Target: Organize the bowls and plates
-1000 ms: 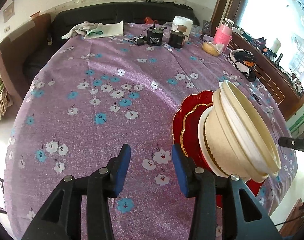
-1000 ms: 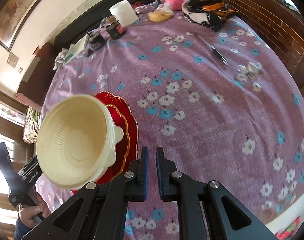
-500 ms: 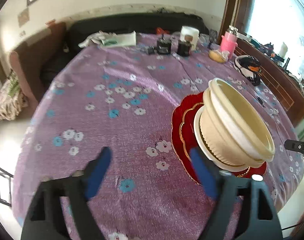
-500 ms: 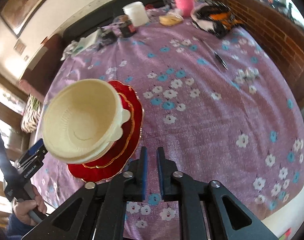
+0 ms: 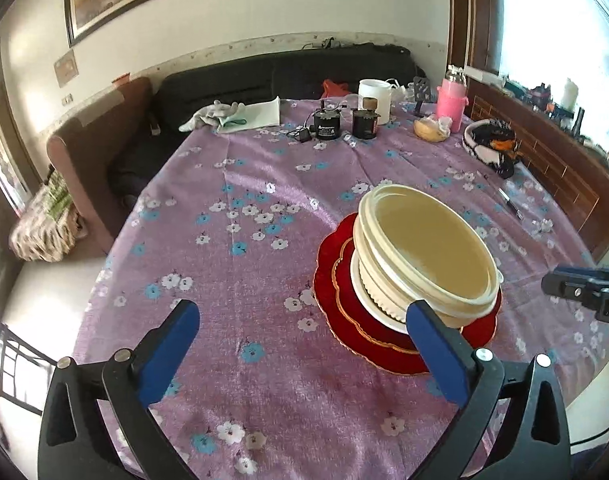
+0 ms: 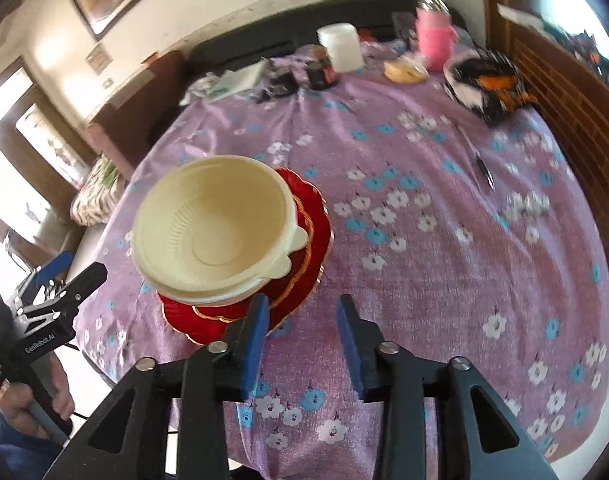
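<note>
Cream bowls point(image 5: 424, 256) sit nested atop the red plates point(image 5: 336, 284), one stack on the worktop point(image 5: 244, 200). Left tongs point(image 5: 300, 354) and right tongs point(image 6: 302, 340) are both opening, nothing between. Stacking appears complete; nothing visibly left loose.

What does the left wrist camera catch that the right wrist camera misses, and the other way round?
Only the left view shows the small white plate between the cream plastic bowls and the red gold-rimmed plates. Only the right view shows the top bowl's ribbed inside and a hand gripping a handle. Both show the stack and the purple flowered tablecloth.
</note>
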Action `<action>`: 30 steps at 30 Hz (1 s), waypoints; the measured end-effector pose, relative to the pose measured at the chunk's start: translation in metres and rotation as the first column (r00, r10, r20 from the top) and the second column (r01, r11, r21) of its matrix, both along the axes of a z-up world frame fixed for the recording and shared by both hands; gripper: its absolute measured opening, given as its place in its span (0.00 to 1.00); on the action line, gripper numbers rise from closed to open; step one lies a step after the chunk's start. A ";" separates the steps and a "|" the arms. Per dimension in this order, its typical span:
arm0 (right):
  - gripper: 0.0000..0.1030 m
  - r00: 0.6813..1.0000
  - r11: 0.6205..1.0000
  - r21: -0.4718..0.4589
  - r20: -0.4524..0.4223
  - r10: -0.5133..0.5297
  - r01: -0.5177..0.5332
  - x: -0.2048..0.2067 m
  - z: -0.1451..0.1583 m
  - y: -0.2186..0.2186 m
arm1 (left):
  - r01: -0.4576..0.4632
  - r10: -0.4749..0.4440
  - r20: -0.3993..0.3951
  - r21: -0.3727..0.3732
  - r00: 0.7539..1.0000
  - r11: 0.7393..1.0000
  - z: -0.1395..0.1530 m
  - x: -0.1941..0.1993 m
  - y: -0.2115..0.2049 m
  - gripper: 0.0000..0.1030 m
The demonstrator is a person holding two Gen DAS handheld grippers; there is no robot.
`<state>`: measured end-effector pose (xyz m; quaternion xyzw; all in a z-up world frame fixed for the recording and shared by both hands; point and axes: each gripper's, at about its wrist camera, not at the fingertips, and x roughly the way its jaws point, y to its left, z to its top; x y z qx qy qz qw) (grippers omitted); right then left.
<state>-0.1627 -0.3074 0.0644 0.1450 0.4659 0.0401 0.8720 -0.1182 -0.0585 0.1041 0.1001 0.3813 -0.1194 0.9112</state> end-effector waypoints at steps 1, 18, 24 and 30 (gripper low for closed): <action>0.50 1.000 1.000 -0.013 0.023 0.015 -0.015 -0.002 0.004 0.003 | -0.007 0.007 -0.001 0.021 1.000 1.000 0.001 -0.001 -0.003 1.00; 0.86 0.976 0.988 -0.097 0.168 0.137 -0.122 -0.014 0.033 0.029 | -0.125 0.100 0.162 0.152 0.982 0.980 0.033 -0.033 -0.014 1.00; 0.86 0.972 0.983 -0.113 0.171 0.163 -0.145 -0.013 0.034 0.038 | -0.146 0.122 0.128 0.202 0.984 0.968 0.026 -0.032 -0.012 1.00; 0.86 0.970 0.979 -0.116 0.160 0.183 -0.165 -0.010 0.032 0.044 | -0.137 0.119 0.105 0.188 0.987 0.973 0.023 -0.028 -0.007 1.00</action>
